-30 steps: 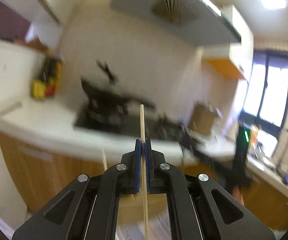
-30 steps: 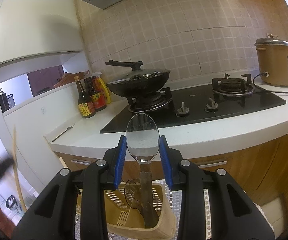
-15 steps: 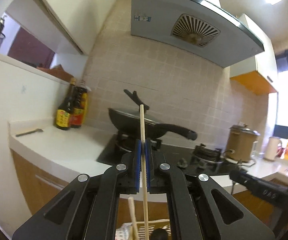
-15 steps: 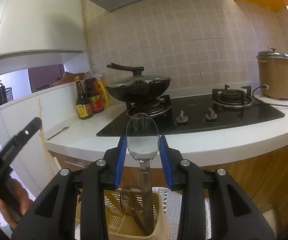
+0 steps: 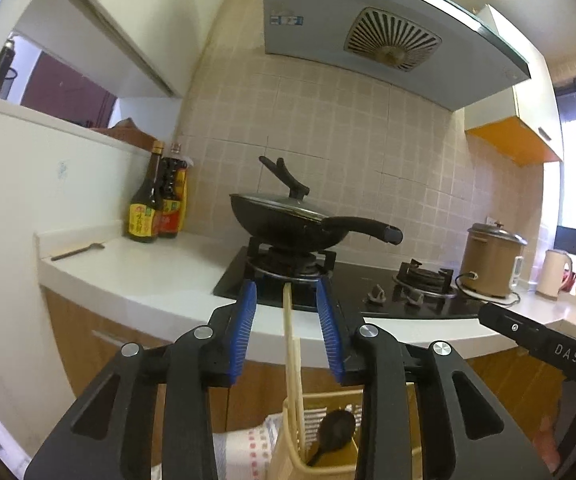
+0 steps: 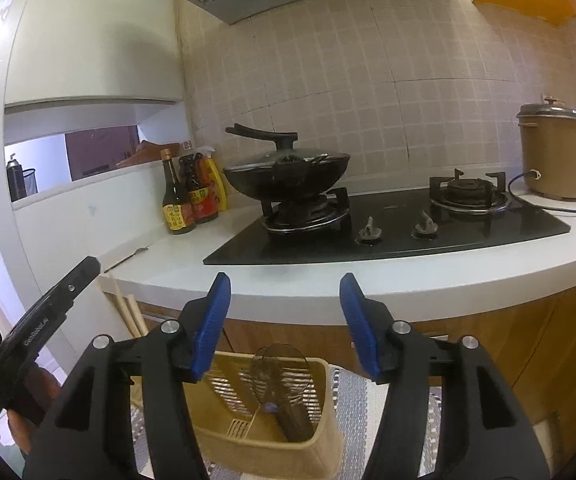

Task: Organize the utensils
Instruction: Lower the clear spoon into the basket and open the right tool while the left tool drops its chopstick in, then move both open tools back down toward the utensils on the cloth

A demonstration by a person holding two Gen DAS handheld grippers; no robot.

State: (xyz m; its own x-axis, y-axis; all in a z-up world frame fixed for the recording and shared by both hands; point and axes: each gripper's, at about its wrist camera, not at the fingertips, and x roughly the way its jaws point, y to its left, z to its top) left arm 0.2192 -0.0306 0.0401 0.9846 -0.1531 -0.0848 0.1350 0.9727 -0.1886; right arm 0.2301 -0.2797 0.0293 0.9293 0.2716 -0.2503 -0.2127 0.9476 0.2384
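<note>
Two hand-held tools release their loads together over a beige plastic basket [image 6: 288,446] that sits on a patterned cloth below the worktop [image 6: 368,276]. The jaws of the right tool [image 6: 283,316] have just been opening and now stand wide with nothing between them; the spoon [image 6: 281,376] it held a moment ago stands in the basket, bowl up. The left tool [image 5: 288,328] has likewise just been opening: its blue pads are clear of the chopsticks [image 5: 290,356], which a second ago were pinched tight and now stand loose between the jaws, lower ends in the basket's left side. Both items appear delivered, so the next step is likely to fetch another utensil, perhaps the fork [image 5: 77,251] lying at the worktop's left end. Counted, largest first: one range hood, one two-burner hob, one lidded wok [image 6: 285,174], one rice cooker [image 6: 554,152], one basket, three sauce bottles [image 6: 191,196], two chopsticks, one spoon, one fork.
</note>
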